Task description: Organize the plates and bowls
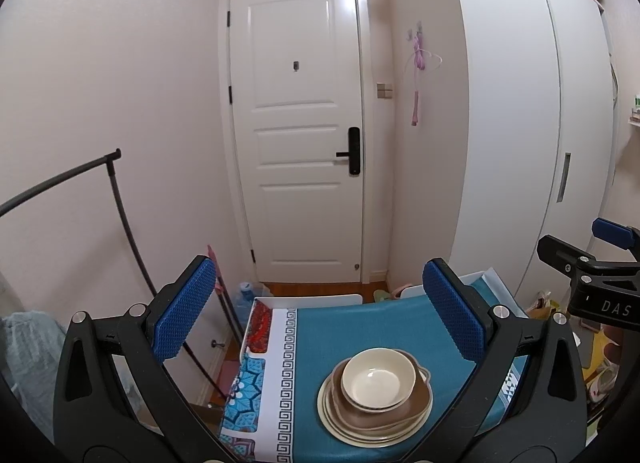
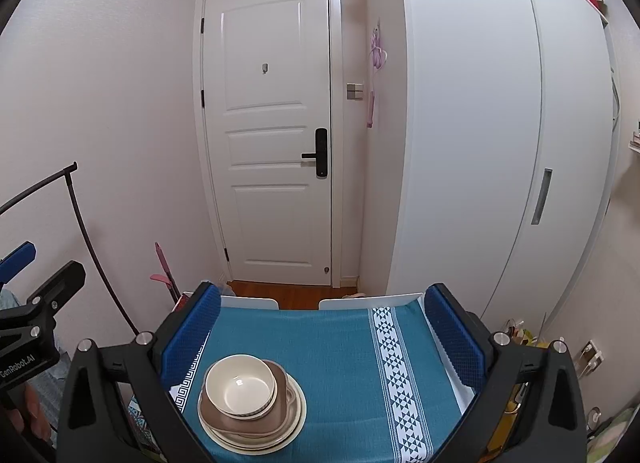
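A cream bowl (image 1: pixel 378 379) (image 2: pixel 240 387) sits on top of a brown dish (image 1: pixel 412 403) (image 2: pixel 244 423), which rests on several cream plates (image 1: pixel 360 429) (image 2: pixel 296 419), all in one stack on the teal-clothed table (image 1: pixel 360 327) (image 2: pixel 332 343). My left gripper (image 1: pixel 318 317) hangs open above and behind the stack, with nothing between its blue pads. My right gripper (image 2: pixel 322 333) is open too, held above the table with the stack near its left finger (image 2: pixel 192 339).
A white door (image 1: pixel 298 135) and a tall white wardrobe (image 1: pixel 512 123) stand behind the table. Two white chair backs (image 2: pixel 250 302) line the table's far edge. A black clothes rail (image 1: pixel 116 199) is at the left. Clutter lies on the floor to the right.
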Demonstrator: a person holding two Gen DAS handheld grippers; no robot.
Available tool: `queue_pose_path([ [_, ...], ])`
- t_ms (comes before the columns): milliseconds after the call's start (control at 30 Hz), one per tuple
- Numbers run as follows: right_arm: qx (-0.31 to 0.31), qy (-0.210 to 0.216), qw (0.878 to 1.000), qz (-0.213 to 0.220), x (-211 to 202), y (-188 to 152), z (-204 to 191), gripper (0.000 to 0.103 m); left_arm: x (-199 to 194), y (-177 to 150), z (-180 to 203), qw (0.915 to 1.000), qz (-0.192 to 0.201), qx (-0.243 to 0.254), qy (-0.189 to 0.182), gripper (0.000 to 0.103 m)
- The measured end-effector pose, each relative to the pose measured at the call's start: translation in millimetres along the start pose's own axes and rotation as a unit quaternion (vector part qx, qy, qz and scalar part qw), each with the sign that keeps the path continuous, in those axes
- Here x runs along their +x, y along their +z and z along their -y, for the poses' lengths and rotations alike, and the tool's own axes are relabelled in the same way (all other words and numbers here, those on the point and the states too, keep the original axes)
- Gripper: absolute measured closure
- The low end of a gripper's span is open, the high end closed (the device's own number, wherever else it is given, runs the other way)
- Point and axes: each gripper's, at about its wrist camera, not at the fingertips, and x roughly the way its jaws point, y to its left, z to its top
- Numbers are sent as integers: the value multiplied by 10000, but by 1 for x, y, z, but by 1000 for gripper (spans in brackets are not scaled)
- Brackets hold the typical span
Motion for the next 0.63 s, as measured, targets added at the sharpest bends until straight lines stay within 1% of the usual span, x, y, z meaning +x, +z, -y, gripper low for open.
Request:
queue_pose_path([
  [233, 7, -13, 10000, -11, 1, 0, -1, 1, 3, -1, -3, 9999, 51, 30, 103, 0],
  [333, 5, -16, 10000, -23, 2, 0, -3, 1, 3, -2, -3, 9997, 121, 56, 208, 0],
  [633, 7, -23, 10000, -87, 7, -1, -5, 1, 12, -3, -11, 9999, 115, -23, 119, 0],
])
